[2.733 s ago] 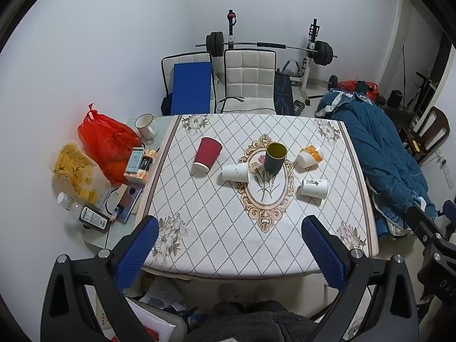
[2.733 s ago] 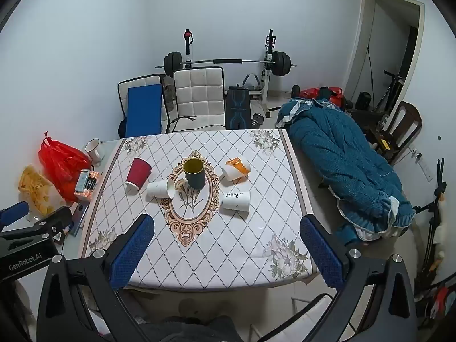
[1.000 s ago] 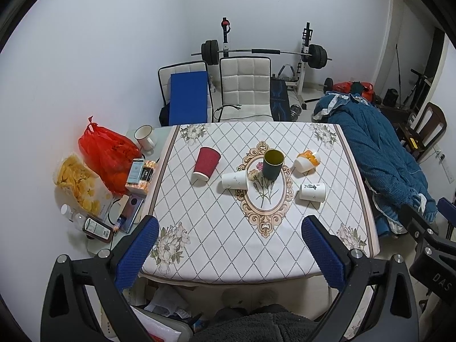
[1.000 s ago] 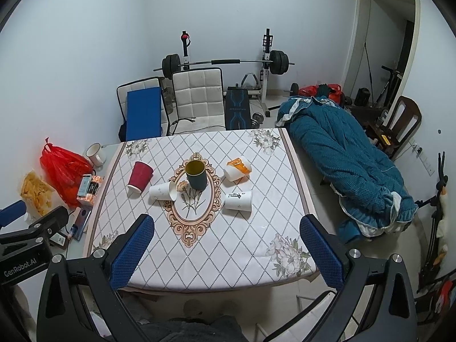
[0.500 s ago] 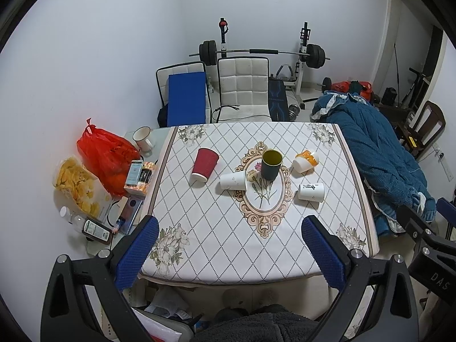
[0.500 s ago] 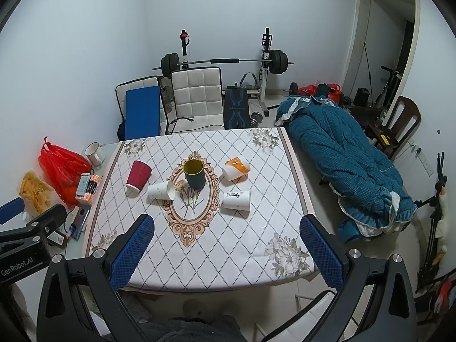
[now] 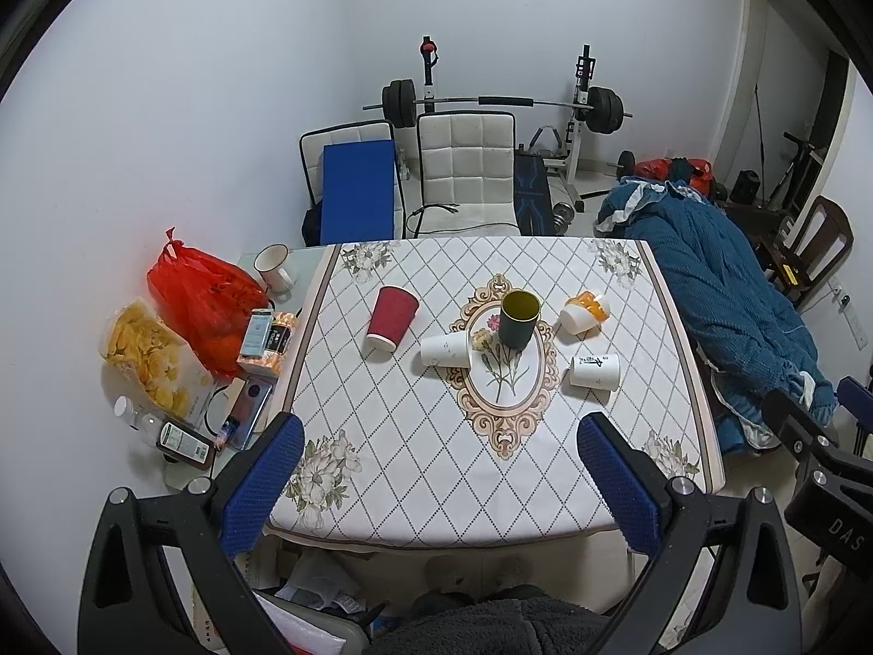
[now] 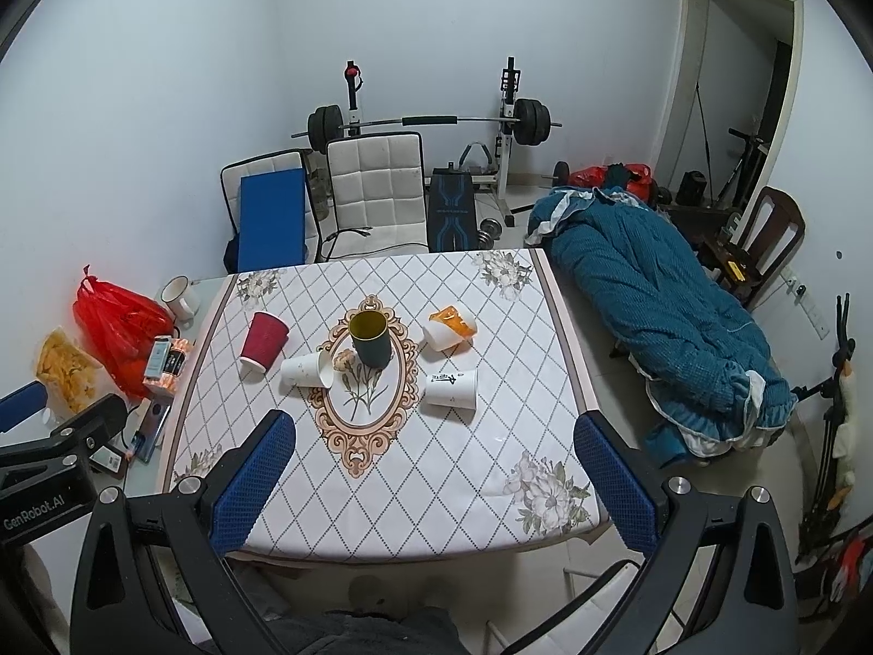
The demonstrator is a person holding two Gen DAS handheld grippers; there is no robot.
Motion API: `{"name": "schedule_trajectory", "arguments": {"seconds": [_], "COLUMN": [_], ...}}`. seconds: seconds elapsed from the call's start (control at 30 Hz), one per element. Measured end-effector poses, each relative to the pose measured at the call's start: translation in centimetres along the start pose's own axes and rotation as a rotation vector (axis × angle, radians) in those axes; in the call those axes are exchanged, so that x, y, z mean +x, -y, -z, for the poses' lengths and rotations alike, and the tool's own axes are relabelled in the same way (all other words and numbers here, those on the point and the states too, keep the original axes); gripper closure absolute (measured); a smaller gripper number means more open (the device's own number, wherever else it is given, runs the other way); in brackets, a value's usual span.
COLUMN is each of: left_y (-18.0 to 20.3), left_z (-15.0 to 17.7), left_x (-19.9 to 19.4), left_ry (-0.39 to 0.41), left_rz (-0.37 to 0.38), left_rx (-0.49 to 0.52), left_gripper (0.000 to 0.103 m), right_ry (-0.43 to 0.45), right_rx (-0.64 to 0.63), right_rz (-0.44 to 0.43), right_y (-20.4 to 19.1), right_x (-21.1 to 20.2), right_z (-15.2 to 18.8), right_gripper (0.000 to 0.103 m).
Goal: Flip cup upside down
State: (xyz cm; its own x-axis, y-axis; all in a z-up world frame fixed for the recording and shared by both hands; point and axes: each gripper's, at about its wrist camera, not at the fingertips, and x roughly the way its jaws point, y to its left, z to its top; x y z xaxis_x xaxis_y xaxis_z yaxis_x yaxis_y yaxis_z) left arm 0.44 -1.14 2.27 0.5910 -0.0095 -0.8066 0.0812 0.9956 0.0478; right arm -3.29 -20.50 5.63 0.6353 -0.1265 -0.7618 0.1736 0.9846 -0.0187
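Both views have drawn slightly back from the tabletop point(image 7: 491, 491); no approach begun. Left hand-held gripper point(image 7: 436, 469) and right hand-held gripper point(image 8: 434, 469) spread wide, holding nothing. Dark green cup point(image 7: 520, 319) upright at tabletop centre, untouched; flip not started

A room in a home: a table point(image 7: 491, 469) with flowered cloth, a barbell rack point(image 7: 502, 103), chairs point(image 7: 466, 164) and a quilt point(image 7: 720, 284).
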Motion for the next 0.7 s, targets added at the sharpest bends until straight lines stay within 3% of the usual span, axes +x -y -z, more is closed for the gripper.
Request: {"name": "schedule_trajectory", "arguments": {"seconds": [0.43, 0.7], "left_y": [0.8, 0.2], "left_z": [-0.2, 0.9], "left_x": [0.6, 5.5], "left_ry": [-0.010, -0.073], "left_rz": [0.007, -0.013], "left_rx": [0.005, 0.017], "left_gripper": [0.000, 0.000], "right_ry": [-0.010, -0.076], "right_rx": [0.002, 0.009], "right_rz": [-0.017, 0.001], "right_y": [0.0, -0.2], "right_x": [0.3, 3.6], "right_z": [0.0, 0.6], "right_gripper": [0.000, 0.000]}}
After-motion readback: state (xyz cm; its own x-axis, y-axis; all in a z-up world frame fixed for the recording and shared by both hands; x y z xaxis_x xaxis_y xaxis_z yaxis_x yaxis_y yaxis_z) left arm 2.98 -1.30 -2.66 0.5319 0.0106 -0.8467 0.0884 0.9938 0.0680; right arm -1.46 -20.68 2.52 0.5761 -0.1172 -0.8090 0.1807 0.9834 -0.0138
